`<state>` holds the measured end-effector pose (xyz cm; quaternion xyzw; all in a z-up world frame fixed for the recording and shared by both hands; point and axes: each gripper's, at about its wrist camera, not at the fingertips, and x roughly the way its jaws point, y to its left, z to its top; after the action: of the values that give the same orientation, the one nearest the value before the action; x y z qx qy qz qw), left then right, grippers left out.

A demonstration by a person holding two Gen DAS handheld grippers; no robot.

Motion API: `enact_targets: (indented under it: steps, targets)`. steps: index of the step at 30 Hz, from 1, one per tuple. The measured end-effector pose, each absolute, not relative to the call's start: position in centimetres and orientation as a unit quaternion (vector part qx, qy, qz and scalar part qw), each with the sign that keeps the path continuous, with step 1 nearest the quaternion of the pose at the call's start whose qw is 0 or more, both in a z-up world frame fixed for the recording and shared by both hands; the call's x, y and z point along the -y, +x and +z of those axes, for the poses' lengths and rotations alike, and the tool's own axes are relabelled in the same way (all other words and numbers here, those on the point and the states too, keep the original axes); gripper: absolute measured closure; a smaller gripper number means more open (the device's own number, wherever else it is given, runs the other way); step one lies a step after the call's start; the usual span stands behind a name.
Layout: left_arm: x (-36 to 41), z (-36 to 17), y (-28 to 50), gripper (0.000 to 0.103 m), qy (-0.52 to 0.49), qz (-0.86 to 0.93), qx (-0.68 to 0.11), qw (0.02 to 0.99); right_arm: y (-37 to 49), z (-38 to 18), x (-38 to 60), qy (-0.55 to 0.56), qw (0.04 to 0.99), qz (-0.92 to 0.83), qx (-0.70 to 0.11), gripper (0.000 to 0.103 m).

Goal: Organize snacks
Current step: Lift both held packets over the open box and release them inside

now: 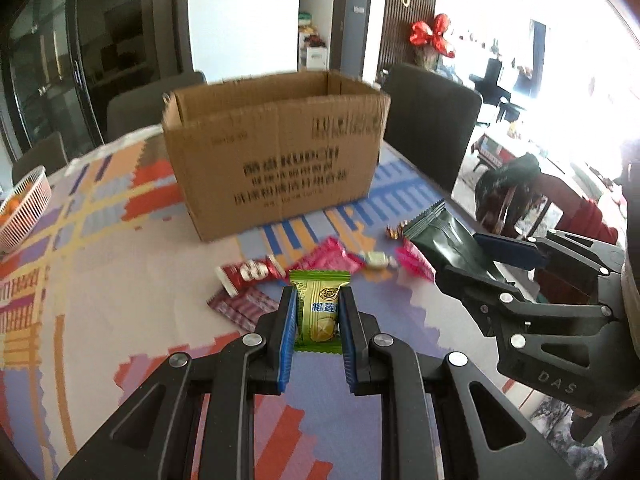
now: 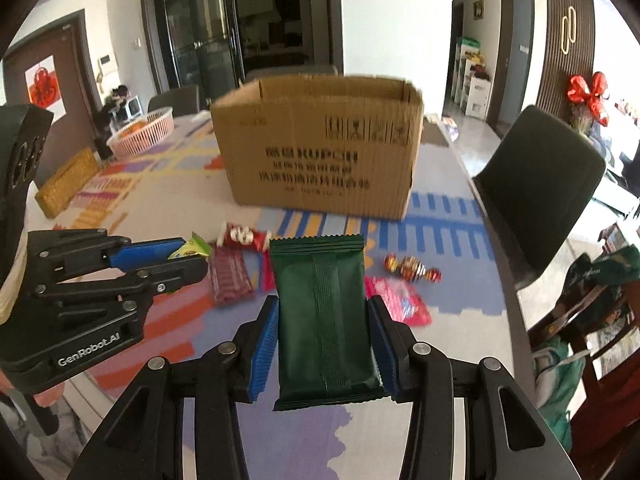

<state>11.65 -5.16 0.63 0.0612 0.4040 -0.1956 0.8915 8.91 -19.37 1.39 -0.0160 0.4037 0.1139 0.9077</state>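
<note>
A: What does the left gripper [image 1: 318, 312] have?
B: Its blue pads pinch a green candy packet [image 1: 319, 308]. The right gripper [image 2: 324, 340] clamps a dark green pouch [image 2: 324, 320].
A: Where?
B: Both above the patterned table [image 2: 160, 200], with the open cardboard box [image 2: 320, 144] beyond and loose snacks [image 2: 240, 256] between.

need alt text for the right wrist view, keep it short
The right hand-held gripper clamps a dark green snack packet above a patterned table, facing an open cardboard box. At left, the left hand-held gripper holds a small green candy; more wrapped snacks lie on the table before the box.
</note>
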Motion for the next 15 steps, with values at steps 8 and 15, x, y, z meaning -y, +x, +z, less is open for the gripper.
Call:
enact_targets:
  steps: [8,15]
  targets:
    - [4.3,4.0,12.7,0.082,0.051,-0.181,-0.365,0.912,10.3,4.8,19.5,0.000,0.929,0.106,-0.356,0.058]
    - [4.0,6.7,14.1,0.082,0.049,-0.172,-0.332,0.926,11.9,7.2,19.7,0.011,0.941,0.101,-0.323,0.058]
